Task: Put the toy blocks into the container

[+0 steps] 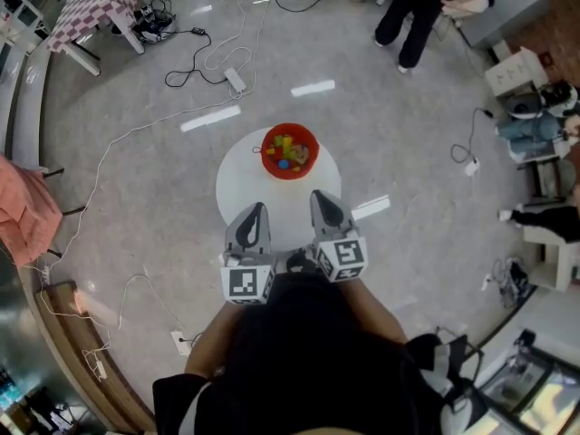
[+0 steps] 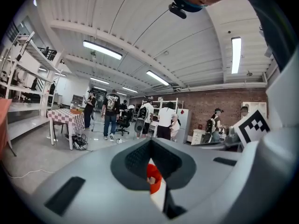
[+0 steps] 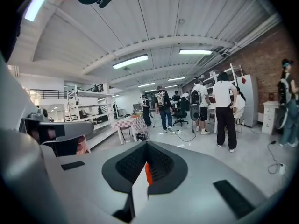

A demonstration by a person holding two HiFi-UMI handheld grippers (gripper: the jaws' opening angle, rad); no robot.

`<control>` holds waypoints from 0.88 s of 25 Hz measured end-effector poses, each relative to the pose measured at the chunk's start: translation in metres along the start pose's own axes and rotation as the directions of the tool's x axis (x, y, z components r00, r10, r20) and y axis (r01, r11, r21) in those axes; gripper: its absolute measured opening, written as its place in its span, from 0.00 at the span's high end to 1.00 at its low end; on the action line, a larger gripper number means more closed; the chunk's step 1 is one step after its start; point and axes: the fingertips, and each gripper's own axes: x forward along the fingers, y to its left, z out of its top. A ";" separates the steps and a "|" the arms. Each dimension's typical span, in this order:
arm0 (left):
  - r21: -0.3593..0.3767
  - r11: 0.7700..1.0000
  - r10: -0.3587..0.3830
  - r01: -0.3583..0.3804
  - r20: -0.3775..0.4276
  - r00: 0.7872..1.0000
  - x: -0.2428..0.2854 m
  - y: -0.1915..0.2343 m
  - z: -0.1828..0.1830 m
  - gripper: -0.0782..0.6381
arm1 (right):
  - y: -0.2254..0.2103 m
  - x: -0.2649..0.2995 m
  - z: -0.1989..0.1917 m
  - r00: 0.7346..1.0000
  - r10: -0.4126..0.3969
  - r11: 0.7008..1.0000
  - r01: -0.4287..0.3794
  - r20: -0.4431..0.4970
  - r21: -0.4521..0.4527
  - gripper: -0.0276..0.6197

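**Blocks in bowl, both grippers closed and empty**

The blocks all lie in the one red bowl on the one table; they are too small to count. Two grippers, left and right, hang near the bowl, jaws together on nothing. A careless forward swing could tip the bowl.

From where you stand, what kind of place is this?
Probably a large indoor workshop or lab hall: a brick wall, open metal shelving, and cables trailing across a polished floor where several people stand.
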 end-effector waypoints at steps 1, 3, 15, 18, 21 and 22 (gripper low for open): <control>0.003 1.000 -0.007 0.007 -0.008 1.000 0.000 -0.002 -0.003 0.90 | 0.003 -0.003 -0.006 1.000 0.001 1.000 -0.001 -0.013 0.007 0.96; 0.008 1.000 -0.015 0.015 -0.017 1.000 0.001 -0.005 -0.005 0.90 | 0.007 -0.007 -0.013 1.000 0.005 1.000 -0.005 -0.030 0.004 0.96; 0.010 1.000 -0.019 0.019 -0.019 1.000 0.006 -0.009 -0.008 0.90 | 0.016 -0.011 -0.011 0.998 0.026 1.000 -0.026 -0.057 -0.004 0.96; -0.004 1.000 -0.018 0.018 -0.017 1.000 0.005 -0.011 -0.009 0.90 | 0.016 -0.013 -0.014 0.998 0.035 0.999 -0.036 -0.060 -0.017 0.96; -0.002 1.000 -0.019 0.019 -0.005 1.000 0.004 -0.011 -0.009 0.90 | 0.014 -0.013 -0.016 0.998 0.030 0.999 -0.032 -0.056 -0.021 0.96; -0.001 1.000 -0.020 0.020 -0.010 1.000 0.004 -0.011 -0.010 0.90 | 0.015 -0.013 -0.015 0.998 0.030 0.999 -0.031 -0.058 -0.014 0.96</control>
